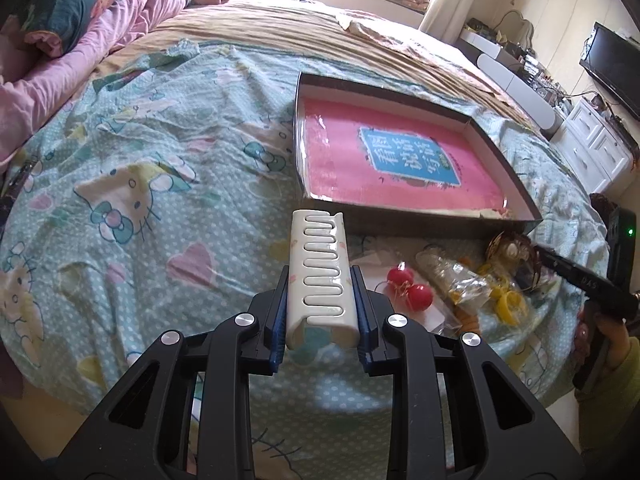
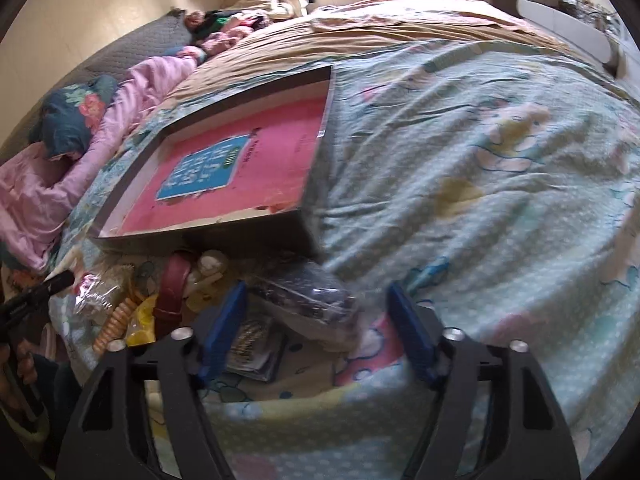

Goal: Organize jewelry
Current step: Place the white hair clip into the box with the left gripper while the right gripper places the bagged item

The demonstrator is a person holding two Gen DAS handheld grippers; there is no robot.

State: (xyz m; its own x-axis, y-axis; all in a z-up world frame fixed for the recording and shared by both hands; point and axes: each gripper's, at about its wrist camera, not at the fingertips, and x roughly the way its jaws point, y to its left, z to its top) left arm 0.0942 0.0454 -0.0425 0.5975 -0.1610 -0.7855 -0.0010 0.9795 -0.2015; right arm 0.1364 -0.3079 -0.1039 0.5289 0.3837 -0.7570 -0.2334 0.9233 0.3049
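Left gripper (image 1: 320,288): black moulded frame showing triangular cut-outs, four round silver screw heads sitting across the linkage, blue pads lining the inner faces of both fingers (image 1: 280,320).

Right gripper (image 2: 316,332): matching black frame, silver screw heads, blue pads; seen from the left wrist at 3 o'clock, its black body is carrying small pale lettering and a green light glowing.

Sleeve (image 1: 624,360): yellowish-green cuff showing at 4 o'clock.
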